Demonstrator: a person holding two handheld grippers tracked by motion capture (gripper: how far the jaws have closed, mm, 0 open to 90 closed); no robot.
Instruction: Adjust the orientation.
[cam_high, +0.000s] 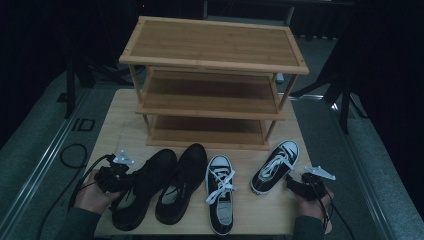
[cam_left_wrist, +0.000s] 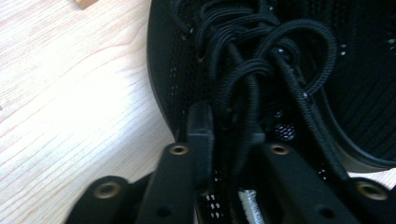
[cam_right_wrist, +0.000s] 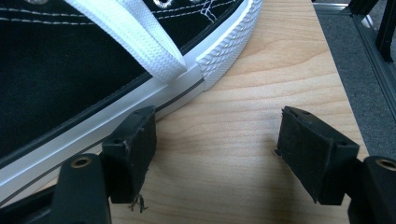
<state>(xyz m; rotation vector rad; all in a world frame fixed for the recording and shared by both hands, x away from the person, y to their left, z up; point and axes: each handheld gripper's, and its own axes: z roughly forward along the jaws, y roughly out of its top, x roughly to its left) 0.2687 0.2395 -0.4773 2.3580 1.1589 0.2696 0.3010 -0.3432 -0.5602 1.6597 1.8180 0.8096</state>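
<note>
1. The left gripper sits at the collar of the leftmost black shoe, near the table's front-left corner – its jaws are pinched together on the shoe's tongue and black laces
2. The right gripper rests on the table just beside the right black-and-white sneaker, jaws wide apart with bare wood between them
3. A second black shoe and a second sneaker lie between – all in front of the wooden shoe rack
</note>
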